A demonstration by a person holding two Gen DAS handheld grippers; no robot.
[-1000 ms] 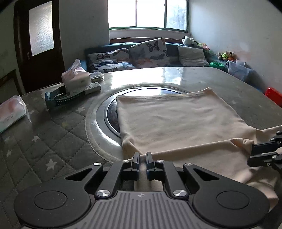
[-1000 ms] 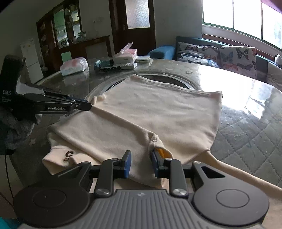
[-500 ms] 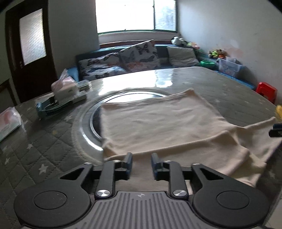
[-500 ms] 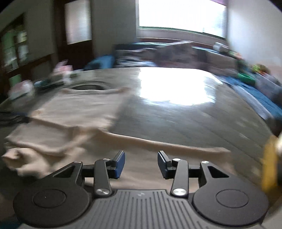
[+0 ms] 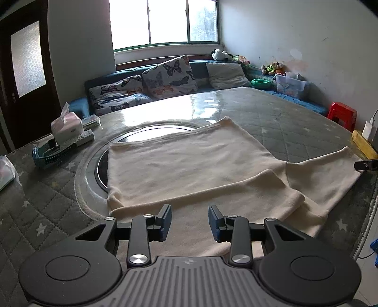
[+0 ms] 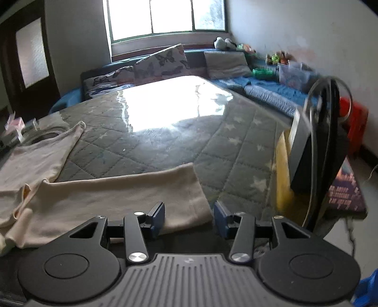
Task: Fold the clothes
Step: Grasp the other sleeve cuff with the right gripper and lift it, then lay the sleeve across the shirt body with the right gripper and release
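Both tongs, left and right, are wide open and hold nothing. A cream shirt lies flat on the grey quilted counter, one sleeve stretched out by the right tongs. Farther back sit a tissue box, butterfly cushions and a bright window.

Far table half lies free; tissue box crowds left.
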